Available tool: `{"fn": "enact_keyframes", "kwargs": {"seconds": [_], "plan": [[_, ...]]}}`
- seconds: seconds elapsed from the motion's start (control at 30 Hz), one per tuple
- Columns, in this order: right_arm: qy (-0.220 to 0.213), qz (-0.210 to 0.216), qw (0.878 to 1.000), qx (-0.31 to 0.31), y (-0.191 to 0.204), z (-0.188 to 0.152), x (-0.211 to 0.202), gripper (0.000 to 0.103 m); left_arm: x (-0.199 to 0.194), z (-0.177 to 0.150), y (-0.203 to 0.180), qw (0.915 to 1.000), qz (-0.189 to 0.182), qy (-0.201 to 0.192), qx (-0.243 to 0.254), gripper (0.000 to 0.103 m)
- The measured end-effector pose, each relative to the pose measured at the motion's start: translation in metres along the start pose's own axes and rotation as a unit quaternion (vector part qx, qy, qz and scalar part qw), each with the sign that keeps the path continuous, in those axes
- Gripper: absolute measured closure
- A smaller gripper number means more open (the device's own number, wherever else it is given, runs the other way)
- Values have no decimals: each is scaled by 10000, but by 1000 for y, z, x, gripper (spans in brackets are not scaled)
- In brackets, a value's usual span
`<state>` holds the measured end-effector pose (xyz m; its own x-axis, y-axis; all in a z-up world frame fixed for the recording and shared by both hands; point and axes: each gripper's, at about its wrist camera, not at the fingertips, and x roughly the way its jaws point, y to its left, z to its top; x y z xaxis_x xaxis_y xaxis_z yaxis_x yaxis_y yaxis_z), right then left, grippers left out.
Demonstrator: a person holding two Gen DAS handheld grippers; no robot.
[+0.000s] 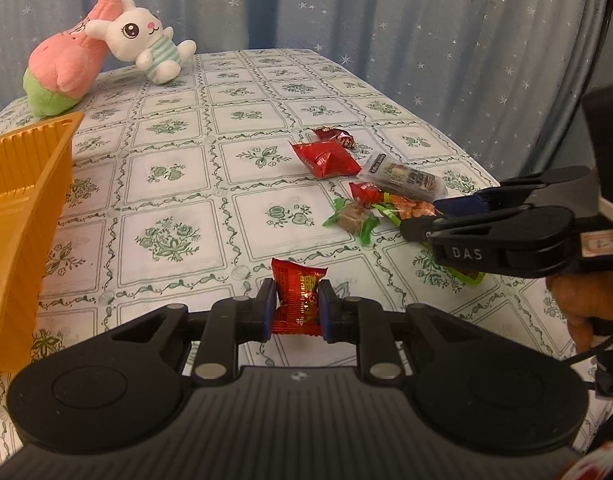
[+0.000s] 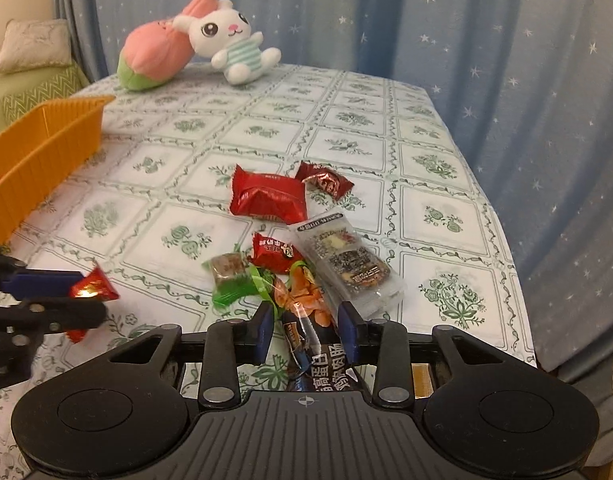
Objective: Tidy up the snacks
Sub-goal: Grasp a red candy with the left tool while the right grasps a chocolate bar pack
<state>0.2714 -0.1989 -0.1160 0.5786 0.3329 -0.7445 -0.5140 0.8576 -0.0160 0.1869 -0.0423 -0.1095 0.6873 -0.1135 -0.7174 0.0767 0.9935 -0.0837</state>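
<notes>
My left gripper is shut on a small red snack packet, held just above the tablecloth; the right wrist view shows this gripper and its red packet at the left. My right gripper stands over the snack pile with a dark sausage packet between its pads. The right pad touches the packet and a small gap shows at the left pad. From the left wrist view the right gripper reaches in from the right. An orange basket sits at the left.
Loose on the cloth are a large red packet, a dark red one, a small red one, a clear tray pack and a green-wrapped candy. Plush toys lie at the far edge. The table's edge runs close on the right.
</notes>
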Motion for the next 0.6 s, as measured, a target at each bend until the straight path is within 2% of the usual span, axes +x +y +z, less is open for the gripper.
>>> {"fn": "enact_keyframes", "kwargs": {"seconds": [0.13,0.2,0.33,0.6], "plan": [[83,-51,9998,-151,7,-3,0,67,-6,-5,2,10000,-14,32,-42,84],[146,12,9999,-89,9,-4,-3,73,-10,-8,3,10000,-15,43,-54,84],[169,112,9998,76,23,-10,-15,74,-21,-12,6,10000,0,62,-73,84],[-104,207,9945,1022,50,-24,-66,74,-53,-22,16,9999,51,37,-157,84]]}}
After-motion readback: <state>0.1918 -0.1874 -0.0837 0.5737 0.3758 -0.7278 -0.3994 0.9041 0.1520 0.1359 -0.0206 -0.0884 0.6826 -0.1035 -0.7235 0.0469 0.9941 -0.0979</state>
